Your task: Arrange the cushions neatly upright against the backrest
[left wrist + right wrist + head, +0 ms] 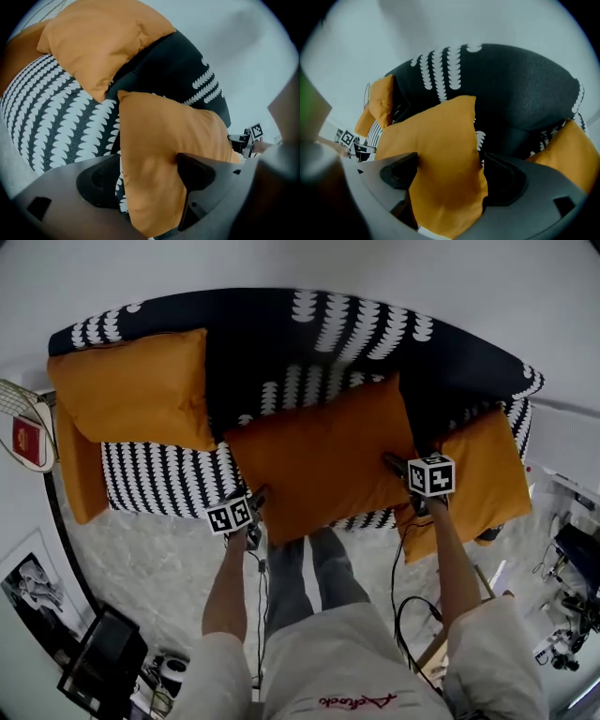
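Your left gripper (256,502) and right gripper (397,465) clamp the middle orange fabric cushion (319,460), which next needs tipping upright against the black patterned backrest (272,329).

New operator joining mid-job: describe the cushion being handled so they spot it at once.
Find the black-and-white sofa. Of the orange cushions along it, take the middle cushion. Unlike the left cushion propped on the backrest and the right cushion at the sofa's end, it alone has its near corners held in the jaws of the left gripper and right gripper.
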`<action>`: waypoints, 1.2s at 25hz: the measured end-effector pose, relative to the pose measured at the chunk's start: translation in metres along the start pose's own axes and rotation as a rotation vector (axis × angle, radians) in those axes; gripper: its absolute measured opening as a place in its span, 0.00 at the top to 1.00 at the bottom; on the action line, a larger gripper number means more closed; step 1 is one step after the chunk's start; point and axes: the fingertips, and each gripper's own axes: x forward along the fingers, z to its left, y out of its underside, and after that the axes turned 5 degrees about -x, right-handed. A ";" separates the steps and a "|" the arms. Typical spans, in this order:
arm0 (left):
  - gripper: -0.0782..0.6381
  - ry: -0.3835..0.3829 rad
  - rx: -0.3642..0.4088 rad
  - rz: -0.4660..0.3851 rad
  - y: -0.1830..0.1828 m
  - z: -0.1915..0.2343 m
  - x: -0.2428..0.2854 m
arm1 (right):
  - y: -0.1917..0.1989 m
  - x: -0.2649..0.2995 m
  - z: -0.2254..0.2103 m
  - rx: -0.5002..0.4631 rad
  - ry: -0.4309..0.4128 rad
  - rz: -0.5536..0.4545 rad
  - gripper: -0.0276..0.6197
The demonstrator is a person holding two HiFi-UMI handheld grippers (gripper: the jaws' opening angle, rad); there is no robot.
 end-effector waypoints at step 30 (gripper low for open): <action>0.73 0.222 0.480 -0.372 -0.152 -0.103 -0.103 | -0.028 -0.052 0.064 0.124 -0.060 -0.424 0.74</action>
